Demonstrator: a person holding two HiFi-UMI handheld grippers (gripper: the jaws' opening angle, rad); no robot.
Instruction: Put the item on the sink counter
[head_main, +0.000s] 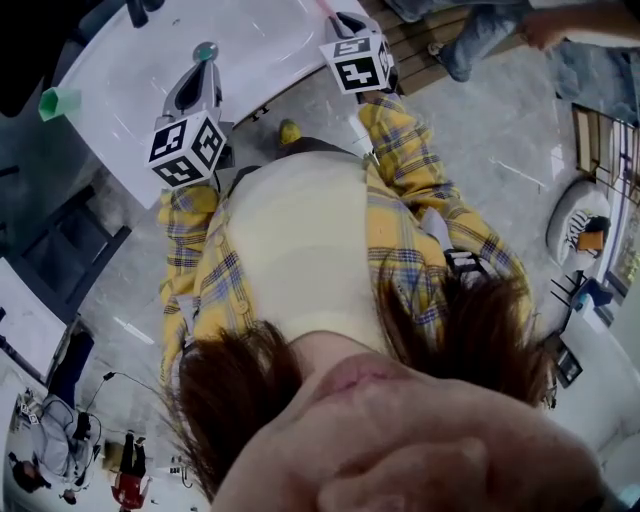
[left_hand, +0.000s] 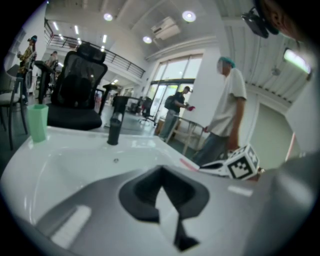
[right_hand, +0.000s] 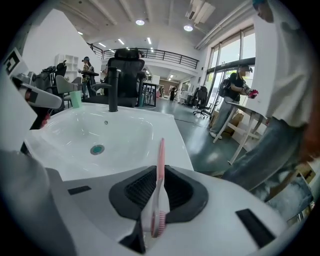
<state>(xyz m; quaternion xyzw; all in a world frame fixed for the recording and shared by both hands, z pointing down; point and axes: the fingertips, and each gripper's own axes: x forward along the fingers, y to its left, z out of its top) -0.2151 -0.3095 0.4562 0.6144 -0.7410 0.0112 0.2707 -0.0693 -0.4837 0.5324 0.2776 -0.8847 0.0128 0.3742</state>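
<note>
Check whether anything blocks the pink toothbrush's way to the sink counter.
Nothing visible does. The right gripper holds the pink plastic toothbrush, and the bare rim of the white sink counter lies right ahead; the green cup and black faucet stand beyond the basin.

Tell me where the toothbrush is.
In the right gripper view, the toothbrush is clamped in the right gripper, with its handle pointing out over the sink by its right rim.

Inventory by count:
- 1 white sink
- 1 black faucet
- 1 drain
- 1 green cup
- 1 pink toothbrush
- 2 grippers: left gripper, right gripper
- 2 marker cubes
- 1 black office chair
</note>
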